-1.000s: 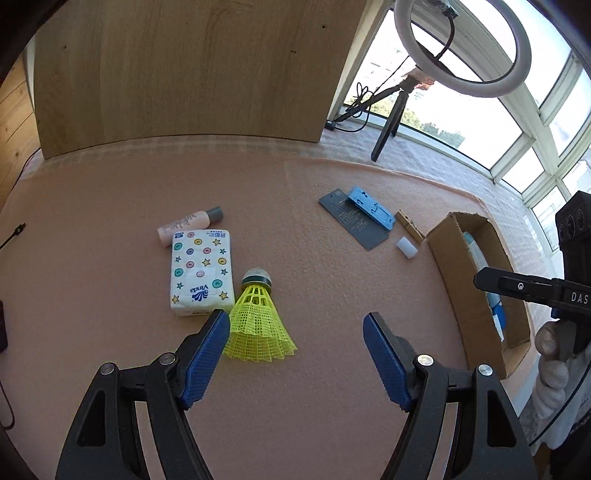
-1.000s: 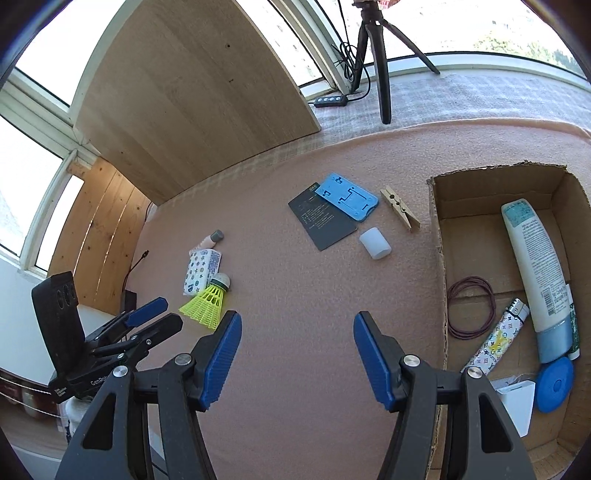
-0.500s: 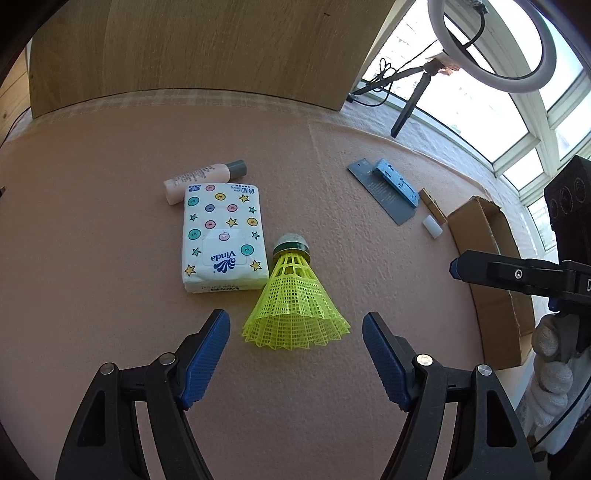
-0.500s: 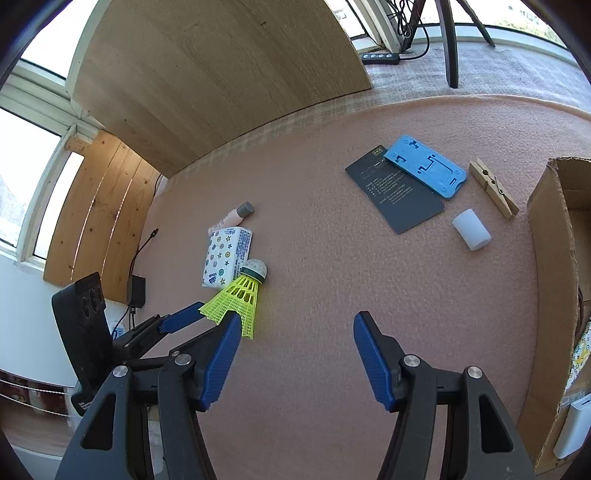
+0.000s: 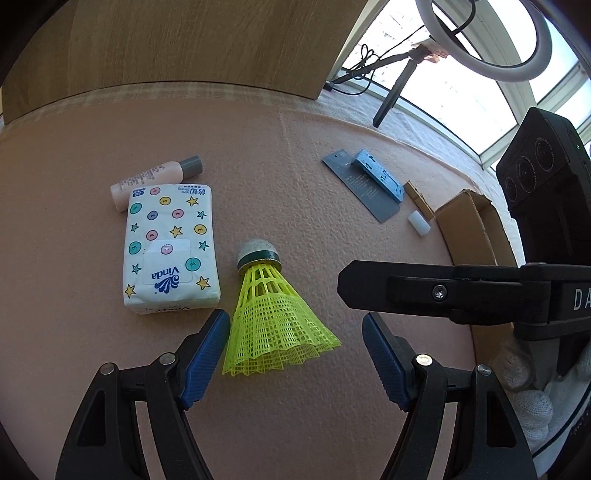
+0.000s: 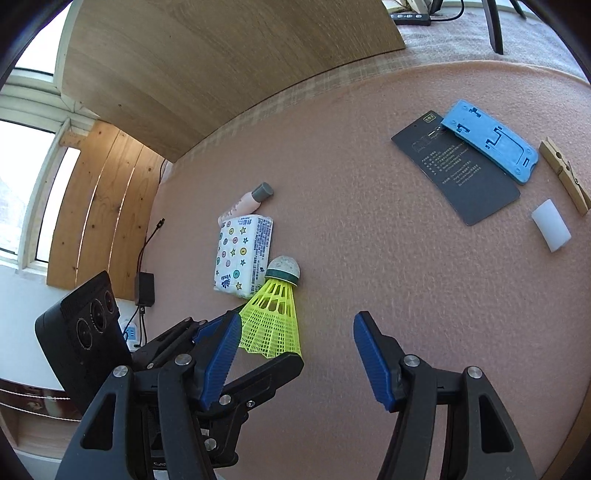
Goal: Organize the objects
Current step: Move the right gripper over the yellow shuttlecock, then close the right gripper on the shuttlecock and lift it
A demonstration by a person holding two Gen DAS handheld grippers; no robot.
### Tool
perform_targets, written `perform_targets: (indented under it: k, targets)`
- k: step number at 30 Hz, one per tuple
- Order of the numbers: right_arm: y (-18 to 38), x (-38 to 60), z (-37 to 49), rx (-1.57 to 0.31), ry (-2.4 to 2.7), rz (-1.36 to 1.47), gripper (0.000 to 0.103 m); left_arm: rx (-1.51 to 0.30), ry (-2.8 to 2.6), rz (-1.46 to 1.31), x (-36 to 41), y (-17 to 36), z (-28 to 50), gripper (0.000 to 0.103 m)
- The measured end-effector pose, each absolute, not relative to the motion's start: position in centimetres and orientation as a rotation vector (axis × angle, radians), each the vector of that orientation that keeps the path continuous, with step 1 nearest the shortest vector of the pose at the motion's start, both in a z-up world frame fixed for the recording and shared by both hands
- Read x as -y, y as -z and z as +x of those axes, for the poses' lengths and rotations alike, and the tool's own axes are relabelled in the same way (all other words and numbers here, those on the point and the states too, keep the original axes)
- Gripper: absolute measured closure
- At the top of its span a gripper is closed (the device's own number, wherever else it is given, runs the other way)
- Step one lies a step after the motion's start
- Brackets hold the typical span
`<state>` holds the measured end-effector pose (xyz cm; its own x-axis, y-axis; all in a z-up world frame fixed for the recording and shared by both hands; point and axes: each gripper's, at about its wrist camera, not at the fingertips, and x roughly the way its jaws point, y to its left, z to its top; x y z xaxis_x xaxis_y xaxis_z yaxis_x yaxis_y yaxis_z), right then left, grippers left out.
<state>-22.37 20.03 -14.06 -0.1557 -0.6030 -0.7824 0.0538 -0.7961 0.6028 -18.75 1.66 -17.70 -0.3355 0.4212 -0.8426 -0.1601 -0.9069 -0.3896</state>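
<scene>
Left wrist: shuttlecock (image 5: 273,317) between tool (image 5: 295,354) pads.

A sunlit room at home, set up for filming: a ring light (image 5: 487,40) on a tripod (image 5: 391,96) stands by wide windows (image 5: 461,92), and a pink blanket (image 5: 295,166) covers the table before a wooden panel (image 5: 184,44).

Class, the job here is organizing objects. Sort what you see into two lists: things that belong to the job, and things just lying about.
Belongs to the job:
- yellow shuttlecock
- tissue pack
- small bottle
- blue holder
- dark card
- clothespin
- white cylinder
- cardboard box
- left gripper
- right gripper

Just lying about:
- ring light
- power strip
</scene>
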Motion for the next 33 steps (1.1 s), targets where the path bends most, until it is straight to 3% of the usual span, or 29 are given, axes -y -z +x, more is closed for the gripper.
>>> perform_targets:
  k: [10,16,33]
  targets:
    - [15.8,-17.4,-23.2,0.609,1.900,1.711,0.045,0.346,-2.231,-1.560,-2.4,18.9,-18.7,0.043]
    - [16.4,-17.2,-22.8,0.616,1.878,1.725,0.062,0.359,-2.232,-1.551,-2.3,18.9,-18.3,0.047]
    - [13.6,-20.9,-20.3,0.679,1.922,1.662,0.067,0.313,-2.216,-1.480,-6.2,15.5,-16.6,0.053]
